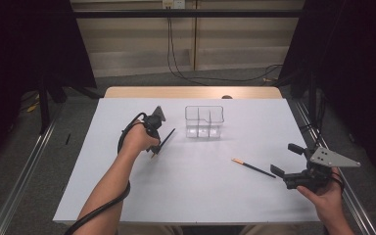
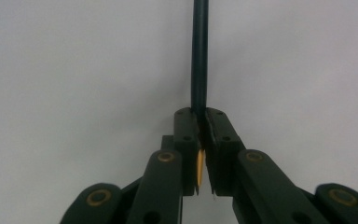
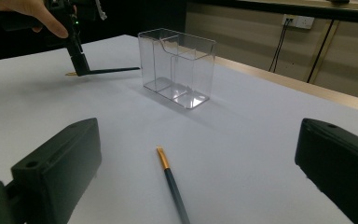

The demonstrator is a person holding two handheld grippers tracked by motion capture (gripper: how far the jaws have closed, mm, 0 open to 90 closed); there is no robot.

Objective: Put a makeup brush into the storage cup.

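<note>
My left gripper [image 1: 156, 147] [image 2: 199, 116] points down at the white table, left of a clear plastic holder [image 1: 204, 121] [image 3: 177, 67]. It is shut on a dark paintbrush [image 1: 165, 141] [image 2: 199, 56] near its gold ferrule, and the handle sticks out roughly level toward the holder. In the right gripper view that left gripper [image 3: 81, 70] grips the brush [image 3: 112, 71] at the far left. A second dark brush with a gold ferrule [image 1: 253, 167] [image 3: 172, 184] lies flat on the table. My right gripper [image 1: 285, 159] [image 3: 200, 140] is open just right of it, with nothing between its jaws.
The holder has divided compartments and stands upright at the table's middle back. White sheet [image 1: 200, 196] covers the table, with a wooden strip [image 1: 191, 92] along the far edge. Metal rails [image 1: 24, 171] run along both sides. Cables hang on the back wall.
</note>
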